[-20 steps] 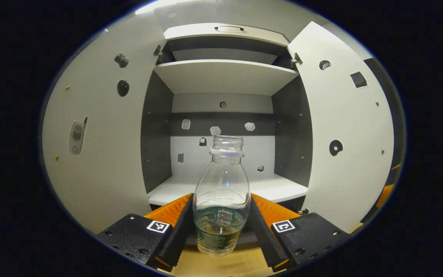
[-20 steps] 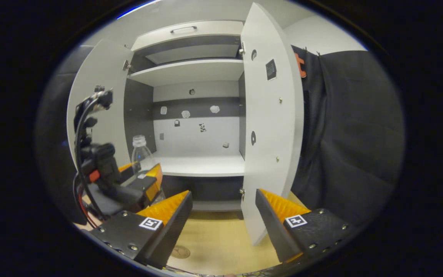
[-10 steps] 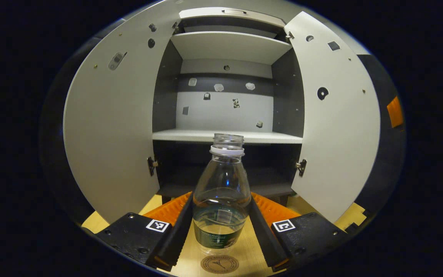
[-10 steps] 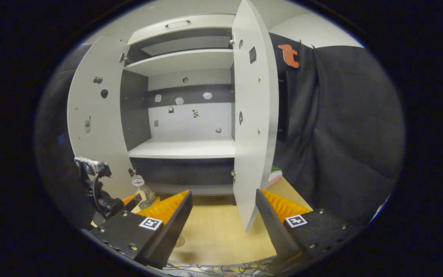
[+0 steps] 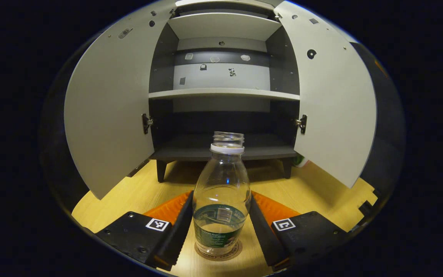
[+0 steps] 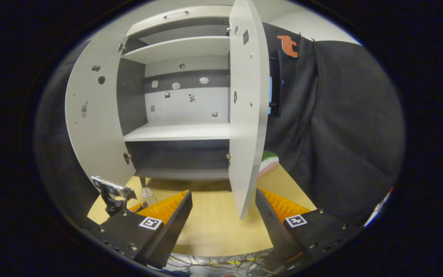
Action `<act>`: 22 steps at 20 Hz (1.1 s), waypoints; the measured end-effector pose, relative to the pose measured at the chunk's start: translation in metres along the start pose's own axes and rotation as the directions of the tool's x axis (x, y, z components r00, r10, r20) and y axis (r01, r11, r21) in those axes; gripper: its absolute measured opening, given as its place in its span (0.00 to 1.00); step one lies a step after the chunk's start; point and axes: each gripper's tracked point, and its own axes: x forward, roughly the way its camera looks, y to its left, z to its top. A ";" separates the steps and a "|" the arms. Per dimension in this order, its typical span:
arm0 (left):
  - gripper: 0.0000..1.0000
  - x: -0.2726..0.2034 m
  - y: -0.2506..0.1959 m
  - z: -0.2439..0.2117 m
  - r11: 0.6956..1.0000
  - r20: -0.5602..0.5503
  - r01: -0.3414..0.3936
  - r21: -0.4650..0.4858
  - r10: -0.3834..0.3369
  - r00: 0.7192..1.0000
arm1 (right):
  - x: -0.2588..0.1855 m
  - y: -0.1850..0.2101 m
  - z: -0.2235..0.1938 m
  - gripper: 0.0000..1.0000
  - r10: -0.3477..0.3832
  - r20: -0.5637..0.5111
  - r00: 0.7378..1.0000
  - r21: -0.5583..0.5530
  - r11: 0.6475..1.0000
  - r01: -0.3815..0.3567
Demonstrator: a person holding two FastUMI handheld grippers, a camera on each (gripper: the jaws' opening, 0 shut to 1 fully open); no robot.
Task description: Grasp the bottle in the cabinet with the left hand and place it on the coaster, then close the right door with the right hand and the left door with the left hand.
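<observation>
- Left gripper (image 5: 221, 225): jaws clamped on the bottle (image 5: 221, 200), which stands upright between them, its base on or just above the coaster (image 5: 218, 252) directly below; contact is not clear.
- Right gripper (image 6: 223, 215): jaws apart, holding nothing, with the right door's (image 6: 244, 115) edge just ahead between them.
- Risk: letting go before the base is seated could make the uncapped bottle rock and spill its water.
- Risk: jaws dragging backwards could pull it off the coaster.
- Left door (image 5: 108, 115) stands wide open; a fast swing could clip the bottle on the counter (image 5: 313, 192).
</observation>
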 end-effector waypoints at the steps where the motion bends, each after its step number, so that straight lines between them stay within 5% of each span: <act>1: 0.84 0.000 0.000 -0.004 1.000 -0.007 -0.003 -0.004 0.002 1.000 | 0.002 -0.001 -0.004 1.00 -0.001 -0.009 1.000 0.001 1.000 0.001; 22: 0.85 -0.019 0.011 -0.029 0.999 -0.038 -0.036 -0.026 0.035 0.999 | 0.001 0.010 -0.025 0.97 0.055 -0.057 0.997 0.032 0.998 -0.053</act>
